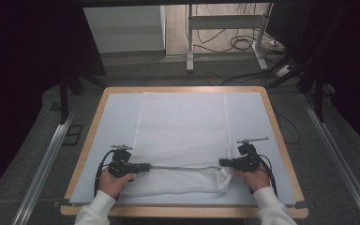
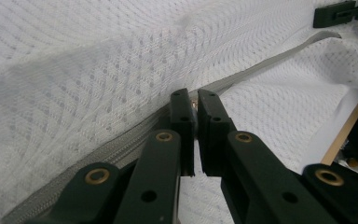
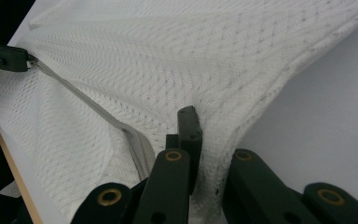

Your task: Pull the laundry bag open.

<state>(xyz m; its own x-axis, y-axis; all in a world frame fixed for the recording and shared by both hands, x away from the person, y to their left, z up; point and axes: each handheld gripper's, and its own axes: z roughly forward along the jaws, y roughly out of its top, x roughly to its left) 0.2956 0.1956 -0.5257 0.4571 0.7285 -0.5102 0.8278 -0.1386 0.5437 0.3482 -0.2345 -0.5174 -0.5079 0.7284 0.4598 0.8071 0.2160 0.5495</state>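
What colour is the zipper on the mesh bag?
Grey, against the white mesh bag; the zipper shows best in the left gripper view.

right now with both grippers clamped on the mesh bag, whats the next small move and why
Probably draw the left gripper along the zipper toward the right gripper. The left one looks shut on the zipper pull at the left end, the right one pinches the mesh bag at the far corner, holding the line taut.

The mesh laundry bag is white with a fine diamond-net weave; its zipper is pale grey. Both grippers, left and right, are black with brass-coloured rivets. Beneath them, a pale blue-grey mat covers the light wooden table.
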